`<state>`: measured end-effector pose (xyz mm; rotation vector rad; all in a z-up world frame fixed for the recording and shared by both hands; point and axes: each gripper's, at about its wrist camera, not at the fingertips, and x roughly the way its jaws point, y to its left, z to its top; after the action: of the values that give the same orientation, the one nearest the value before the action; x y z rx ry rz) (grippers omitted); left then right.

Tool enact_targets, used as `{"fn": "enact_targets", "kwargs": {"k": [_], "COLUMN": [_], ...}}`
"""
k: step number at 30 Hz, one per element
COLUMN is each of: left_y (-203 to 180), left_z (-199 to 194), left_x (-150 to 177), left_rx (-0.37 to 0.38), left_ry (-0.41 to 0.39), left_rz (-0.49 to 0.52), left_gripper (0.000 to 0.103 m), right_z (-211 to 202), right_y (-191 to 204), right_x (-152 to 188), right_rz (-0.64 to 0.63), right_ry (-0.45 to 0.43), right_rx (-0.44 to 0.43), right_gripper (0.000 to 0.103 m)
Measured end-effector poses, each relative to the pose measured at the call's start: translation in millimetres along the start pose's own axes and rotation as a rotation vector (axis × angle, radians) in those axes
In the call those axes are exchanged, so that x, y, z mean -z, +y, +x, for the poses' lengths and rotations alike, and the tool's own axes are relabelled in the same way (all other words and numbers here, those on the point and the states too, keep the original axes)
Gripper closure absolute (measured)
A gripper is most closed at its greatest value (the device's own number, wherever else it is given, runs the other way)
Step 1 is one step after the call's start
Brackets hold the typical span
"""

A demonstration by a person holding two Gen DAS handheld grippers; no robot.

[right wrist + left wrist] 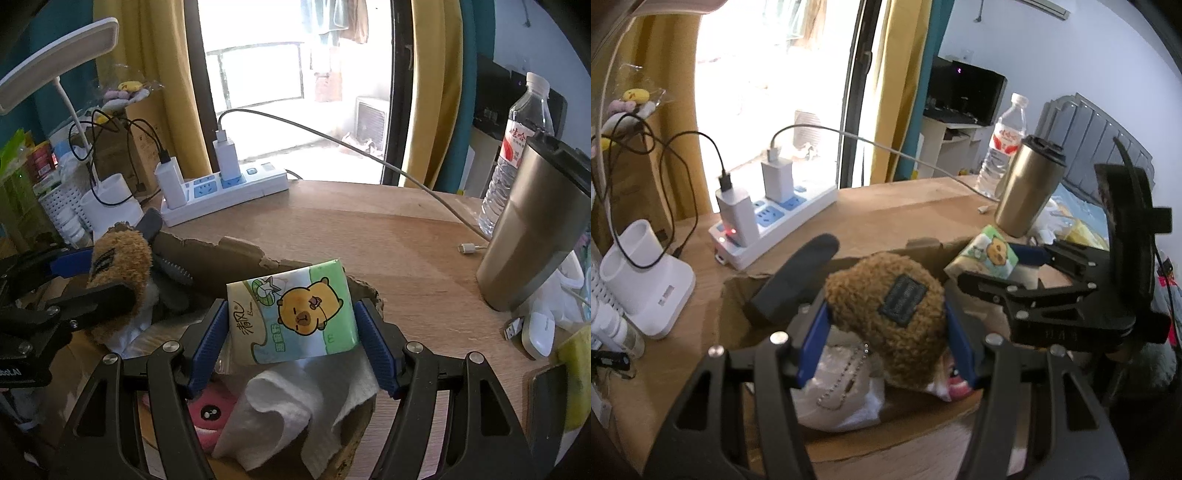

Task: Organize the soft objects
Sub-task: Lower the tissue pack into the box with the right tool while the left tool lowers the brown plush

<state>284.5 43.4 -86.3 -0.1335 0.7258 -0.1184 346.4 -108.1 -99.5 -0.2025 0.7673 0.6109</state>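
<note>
My left gripper (886,325) is shut on a brown fuzzy plush toy (886,317) with a dark patch, held over an open cardboard box (738,295). My right gripper (291,325) is shut on a green tissue pack (295,314) with a cartoon capybara, over the same box (221,254). In the right wrist view the plush (122,266) and left gripper (81,280) show at left; in the left wrist view the tissue pack (990,254) and right gripper (1015,266) show at right. Inside the box lie a white cloth (295,406), a pink toy (210,410) and a dark grey item (798,277).
A white power strip (775,229) with chargers and cables lies at the back of the wooden desk (406,236). A gold tumbler (532,240) and a water bottle (517,147) stand at right. A white holder (646,273) stands at left, and a white mouse (539,332) lies at right.
</note>
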Motion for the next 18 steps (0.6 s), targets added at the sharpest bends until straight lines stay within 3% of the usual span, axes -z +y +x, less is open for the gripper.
{"fn": "enact_targets", "kwargs": {"k": [18], "left_y": [-3], "left_z": [17], "left_x": [0], "left_rx": [0.007], "left_ry": [0.034], "left_rz": [0.008], "left_gripper": [0.043], "right_z": [-11], "right_y": [-2], "right_x": [1], "right_rz": [0.009], "right_ry": [-0.014], "right_rx": [-0.047], "right_gripper": [0.024]}}
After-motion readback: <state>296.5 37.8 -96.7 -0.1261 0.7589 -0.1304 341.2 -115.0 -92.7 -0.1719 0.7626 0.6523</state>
